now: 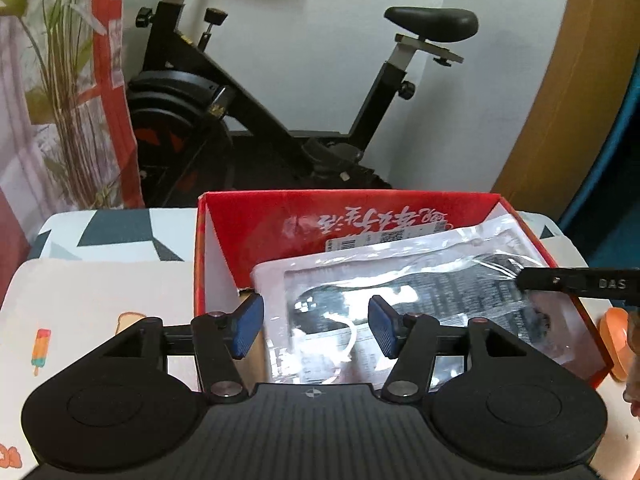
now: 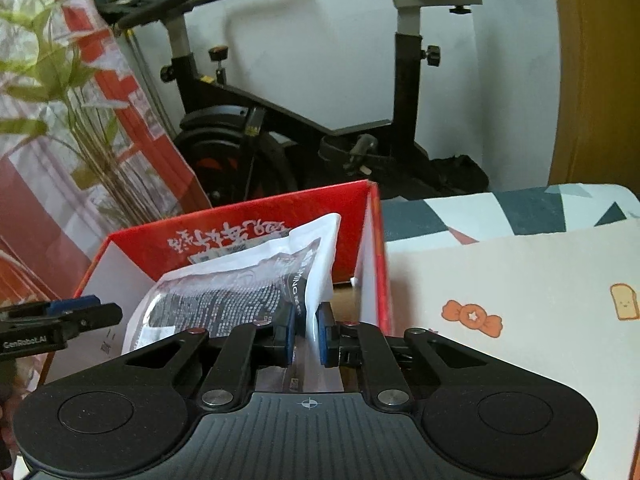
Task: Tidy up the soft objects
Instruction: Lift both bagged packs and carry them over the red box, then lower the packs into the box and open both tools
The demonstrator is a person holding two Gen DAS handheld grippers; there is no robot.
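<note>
A clear plastic packet (image 1: pixel 420 280) with a dark printed item inside lies slanted in an open red cardboard box (image 1: pixel 348 200). My left gripper (image 1: pixel 316 326) stands open above the packet's near end, its blue pads (image 1: pixel 248 326) apart and not pressing on it. In the right wrist view the same packet (image 2: pixel 224 300) rises out of the red box (image 2: pixel 240 208), and my right gripper (image 2: pixel 307 334) is shut on its white right edge. The right gripper's black finger (image 1: pixel 576 282) reaches in from the right over the packet. The left gripper (image 2: pixel 60 316) shows at the far left.
The box sits on a cream mat (image 2: pixel 520 280) printed with sweets and toast, over a cloth with grey triangles (image 1: pixel 120 236). An exercise bike (image 1: pixel 280 112) stands behind the table, and a plant (image 1: pixel 68 100) to the left. An orange object (image 1: pixel 614 340) lies right of the box.
</note>
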